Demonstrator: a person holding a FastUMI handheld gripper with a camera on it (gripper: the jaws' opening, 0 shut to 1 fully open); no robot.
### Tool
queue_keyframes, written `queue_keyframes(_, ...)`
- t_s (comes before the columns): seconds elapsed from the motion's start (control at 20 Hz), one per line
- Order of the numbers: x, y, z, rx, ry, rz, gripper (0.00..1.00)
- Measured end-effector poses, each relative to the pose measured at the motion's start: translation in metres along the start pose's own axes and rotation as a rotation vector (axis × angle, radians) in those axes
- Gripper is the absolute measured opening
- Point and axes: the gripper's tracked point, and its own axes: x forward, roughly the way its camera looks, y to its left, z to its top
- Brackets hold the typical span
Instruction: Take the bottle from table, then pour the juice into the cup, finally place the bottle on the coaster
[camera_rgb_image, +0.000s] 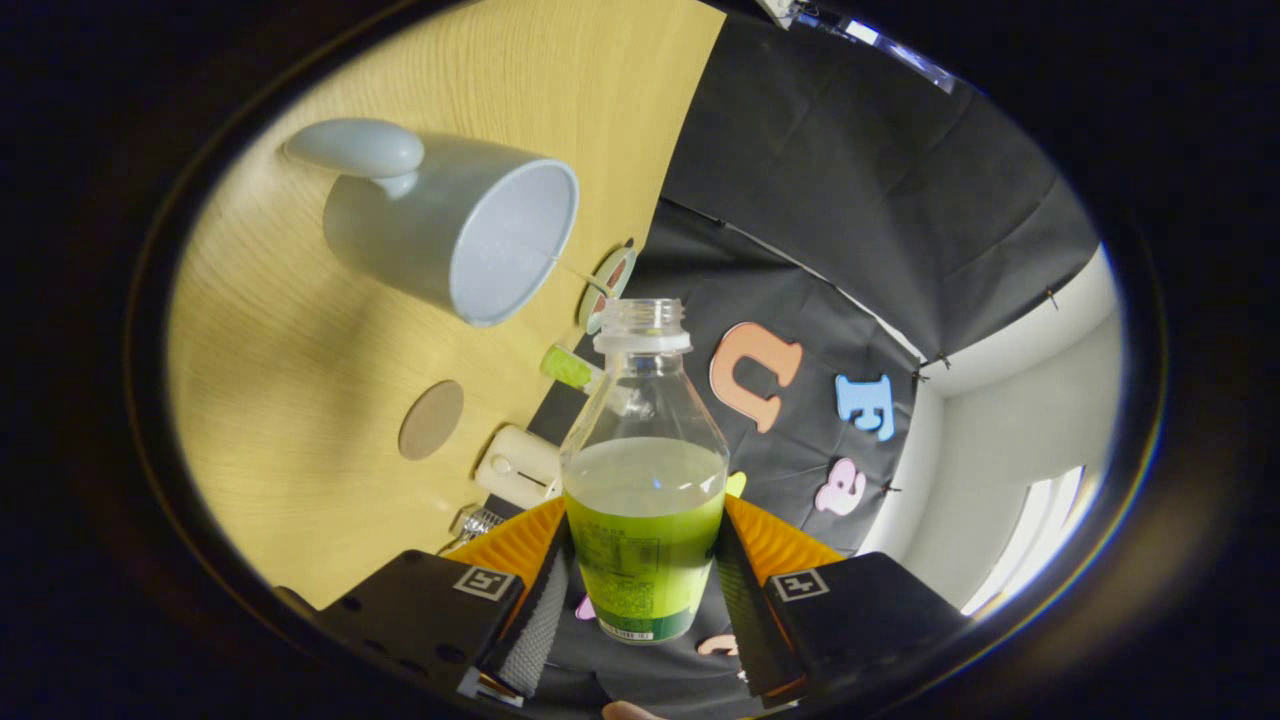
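The gripper (640, 600) is clamping both fingers on the labelled lower half of the bottle (644, 480), uncapped and about half full of green juice; its label print is too small to read. The view is rolling, with the cup (455, 230) lying beyond at eleven o'clock and the coaster (431, 419) nearer at ten. The person is best continuing the tilt slowly, bringing the neck over the rim before juice reaches it.

The hand-held gripper (640, 585) is clamped on the clear plastic bottle of green juice (643, 500), whose uncapped neck reaches ahead. Nothing lies between its mouth and the pale blue mug (450, 225) on the light wooden tabletop (300, 400). Bare wood surrounds the round brown coaster (431, 419); a small cream block (517, 466) sits near it.
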Motion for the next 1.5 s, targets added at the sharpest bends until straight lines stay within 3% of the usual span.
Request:
queue_keyframes(1.15, -0.0037, -0.0007, 0.0023, -0.037, -0.017, 0.022, 0.78)
queue_keyframes(1.5, -0.0013, 0.0035, 0.0017, 0.06, -0.012, 0.029, 0.78)
